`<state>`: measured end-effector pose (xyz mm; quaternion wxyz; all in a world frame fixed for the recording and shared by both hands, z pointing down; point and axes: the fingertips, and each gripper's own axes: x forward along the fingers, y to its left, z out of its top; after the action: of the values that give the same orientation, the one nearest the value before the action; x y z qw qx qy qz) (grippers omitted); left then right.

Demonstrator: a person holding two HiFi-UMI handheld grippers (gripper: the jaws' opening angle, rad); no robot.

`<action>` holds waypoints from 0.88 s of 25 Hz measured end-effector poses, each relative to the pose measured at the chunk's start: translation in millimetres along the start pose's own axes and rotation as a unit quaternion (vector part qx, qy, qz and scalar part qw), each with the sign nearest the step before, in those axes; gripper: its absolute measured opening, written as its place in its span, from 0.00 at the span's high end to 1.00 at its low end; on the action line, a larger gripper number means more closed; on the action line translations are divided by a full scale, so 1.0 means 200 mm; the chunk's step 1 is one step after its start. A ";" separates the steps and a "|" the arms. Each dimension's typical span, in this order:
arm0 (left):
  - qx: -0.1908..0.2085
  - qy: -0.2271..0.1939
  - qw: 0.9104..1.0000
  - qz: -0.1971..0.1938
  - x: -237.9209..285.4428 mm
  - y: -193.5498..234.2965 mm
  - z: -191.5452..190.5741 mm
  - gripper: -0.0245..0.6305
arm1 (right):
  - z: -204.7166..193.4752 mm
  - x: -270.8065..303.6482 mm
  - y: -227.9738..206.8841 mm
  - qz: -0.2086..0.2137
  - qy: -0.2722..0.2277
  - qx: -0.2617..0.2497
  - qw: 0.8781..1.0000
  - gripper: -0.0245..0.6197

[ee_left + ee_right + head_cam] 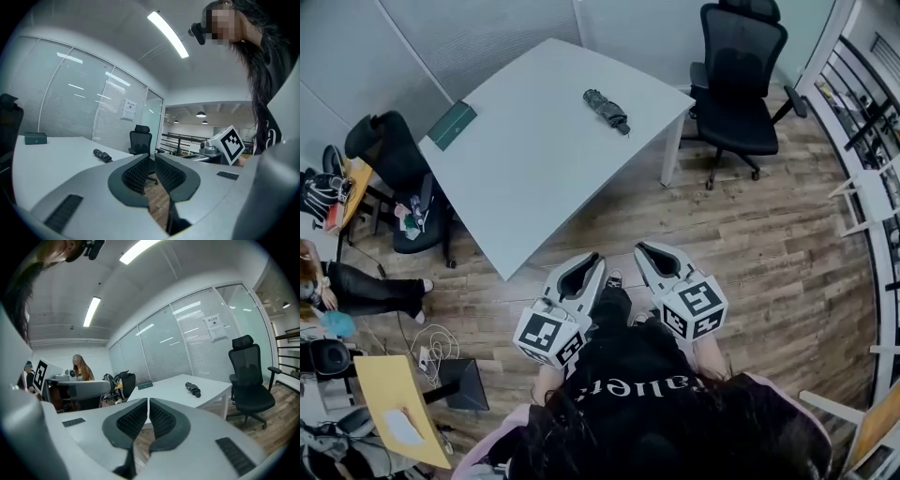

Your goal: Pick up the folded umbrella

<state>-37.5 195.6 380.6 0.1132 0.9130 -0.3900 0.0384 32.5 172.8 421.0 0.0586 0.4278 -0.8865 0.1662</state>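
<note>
The folded umbrella, dark and compact, lies near the far right corner of the white table. It also shows small in the left gripper view as the umbrella and in the right gripper view as the umbrella. Both grippers hover over the wooden floor, well short of the table's near corner. My left gripper has its jaws together with nothing between them. My right gripper is shut and empty too. Both point toward the table.
A green box rests at the table's left edge. A black office chair stands beyond the right corner, another laden chair at the left. A person sits on the floor at left. A railing runs along the right.
</note>
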 end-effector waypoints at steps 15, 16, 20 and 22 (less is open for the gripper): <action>-0.002 0.014 1.000 -0.003 0.34 0.26 0.03 0.88 | 0.09 0.32 -0.29 0.007 0.010 0.019 1.000 0.92; -0.002 0.015 1.000 -0.005 0.37 0.29 0.03 0.88 | 0.10 0.36 -0.32 0.005 0.010 0.019 1.000 0.92; 0.005 0.020 1.000 -0.006 0.51 0.45 0.06 0.88 | 0.15 0.52 -0.43 0.001 0.014 0.021 1.000 0.92; 0.008 0.019 1.000 -0.005 0.58 0.55 0.10 0.88 | 0.19 0.60 -0.48 -0.003 0.017 0.020 1.000 0.92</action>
<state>-36.6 35.5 398.1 0.1133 0.9151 -0.3826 0.0582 33.1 14.7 438.0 0.0651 0.4285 -0.8807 0.1911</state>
